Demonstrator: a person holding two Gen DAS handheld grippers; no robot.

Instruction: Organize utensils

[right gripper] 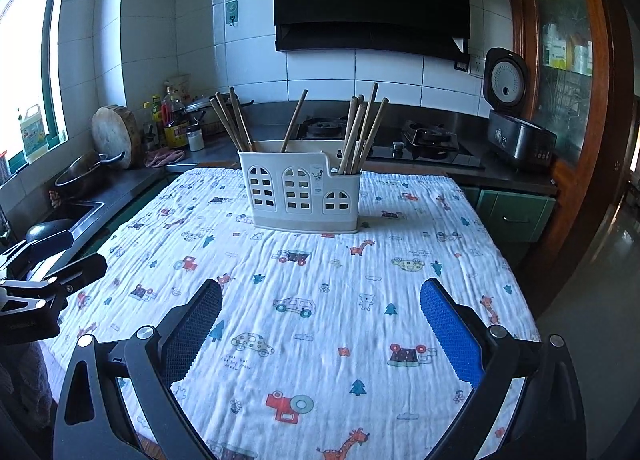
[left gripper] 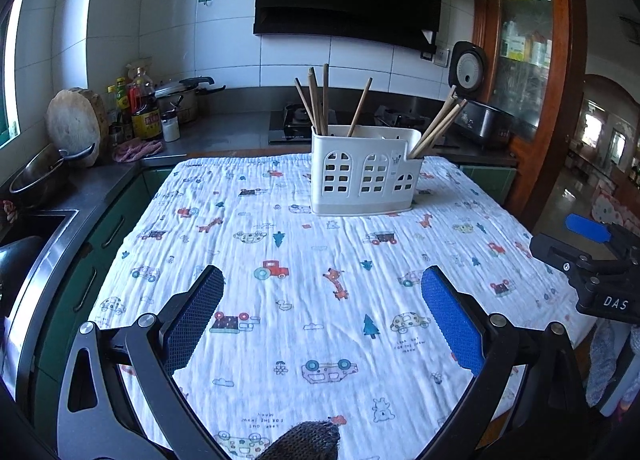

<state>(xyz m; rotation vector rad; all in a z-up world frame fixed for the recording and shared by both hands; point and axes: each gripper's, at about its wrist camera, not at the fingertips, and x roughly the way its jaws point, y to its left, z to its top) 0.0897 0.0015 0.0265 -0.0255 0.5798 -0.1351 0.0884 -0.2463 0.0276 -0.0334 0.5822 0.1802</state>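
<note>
A white plastic utensil holder (left gripper: 362,174) with window-shaped cutouts stands upright at the far middle of the table; it also shows in the right wrist view (right gripper: 302,190). Several brown wooden chopsticks (left gripper: 318,100) stand in its compartments, some leaning left, one in the middle, several leaning right (right gripper: 360,132). My left gripper (left gripper: 322,274) is open and empty, well short of the holder above the cloth. My right gripper (right gripper: 322,286) is open and empty too. The right gripper's body shows at the right edge of the left wrist view (left gripper: 592,260), the left gripper's at the left edge of the right wrist view (right gripper: 44,272).
A white cloth printed with cars, giraffes and trees (left gripper: 320,268) covers the table. Behind it runs a dark counter with a gas stove (right gripper: 428,140), an open rice cooker (right gripper: 516,128), bottles (left gripper: 144,108), a round chopping board (left gripper: 76,124) and a sink (left gripper: 28,228) at left.
</note>
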